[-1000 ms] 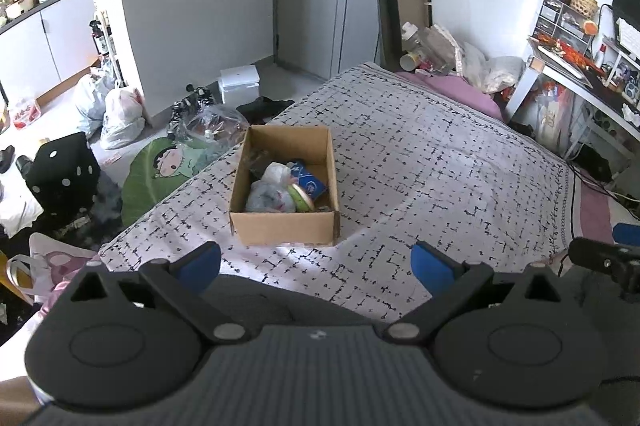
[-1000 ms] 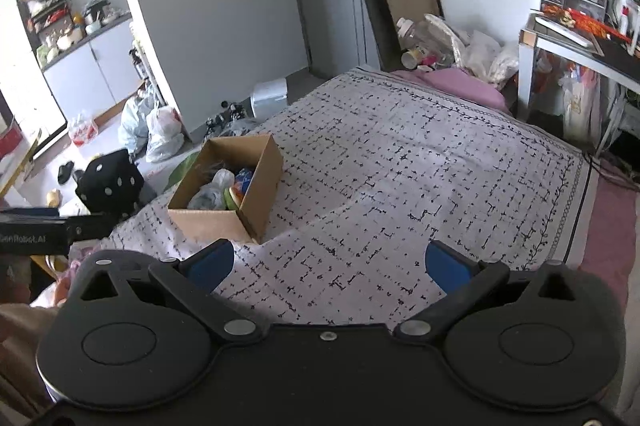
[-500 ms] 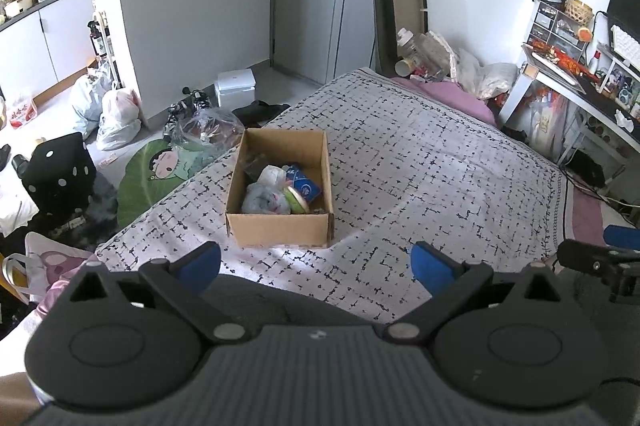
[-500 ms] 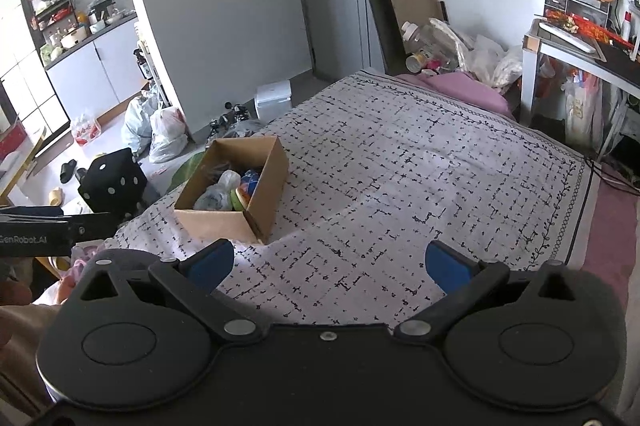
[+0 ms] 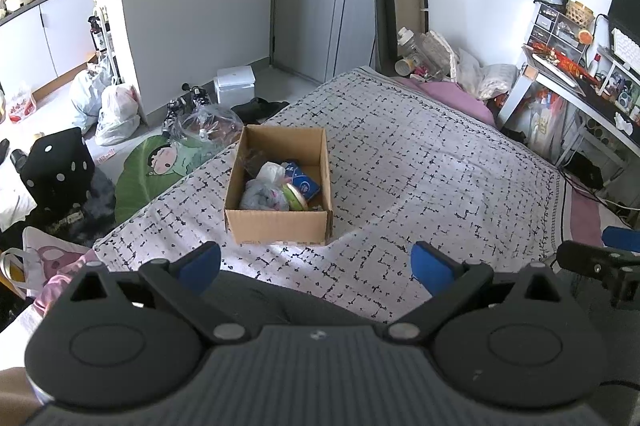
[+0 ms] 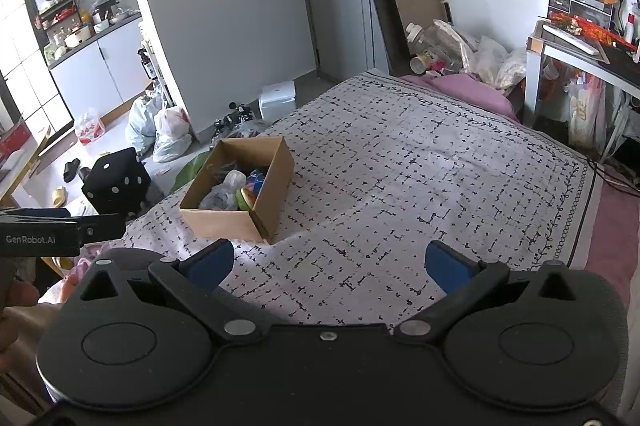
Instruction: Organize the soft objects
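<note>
Centrally, a bed [image 5: 420,162] with a white, black-flecked cover fills the middle of both views, running from the lower centre of the frame to the upper right. Left of centre on the bed stands an open cardboard box [image 5: 280,226], its front wall facing the cameras. Inside the box lie soft things packed together: a pale plastic bag [image 5: 266,192] at the front left, a green and yellow round item [image 5: 294,196] beside it, and a blue packet [image 5: 304,182] toward the back right. A black cube with white dots [image 5: 60,174] sits on the floor at the left edge, and a counter [image 5: 580,94] crowded with small items occupies the right edge. Lower frame: the left gripper [image 5: 316,262] has its blue-tipped fingers [image 5: 200,260] spread wide, holding nothing. The right gripper [image 6: 330,262] likewise shows fingers [image 6: 446,264] wide apart and empty, both above the near part of the bed.
</note>
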A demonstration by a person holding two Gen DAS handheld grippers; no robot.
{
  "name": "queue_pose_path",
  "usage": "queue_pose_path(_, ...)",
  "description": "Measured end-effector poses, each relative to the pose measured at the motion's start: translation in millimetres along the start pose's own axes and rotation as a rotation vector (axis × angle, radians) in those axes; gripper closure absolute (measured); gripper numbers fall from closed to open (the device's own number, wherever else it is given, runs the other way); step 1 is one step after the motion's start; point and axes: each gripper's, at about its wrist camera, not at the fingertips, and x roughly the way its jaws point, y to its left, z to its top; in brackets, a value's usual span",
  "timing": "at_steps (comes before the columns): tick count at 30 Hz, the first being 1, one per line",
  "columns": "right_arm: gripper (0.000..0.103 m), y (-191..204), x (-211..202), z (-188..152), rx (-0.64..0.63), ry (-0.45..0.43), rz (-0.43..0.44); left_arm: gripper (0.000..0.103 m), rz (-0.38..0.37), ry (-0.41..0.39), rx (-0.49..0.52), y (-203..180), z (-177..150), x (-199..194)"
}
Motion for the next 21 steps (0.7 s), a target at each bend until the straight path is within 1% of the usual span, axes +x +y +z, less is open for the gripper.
queue_pose_path(14, 0.0, -2.1, 0.5, 1.7, 0.005, 0.009, 0.003, 0.002, -0.008, 0.002, -0.002, -1.4, -1.8, 1.3)
queue_pose_path(21, 0.0, -4.5, 0.9, 1.4, 0.012, 0.008, -0.001, 0.002, -0.026, 0.005, 0.007, -4.4, -1.6, 1.0)
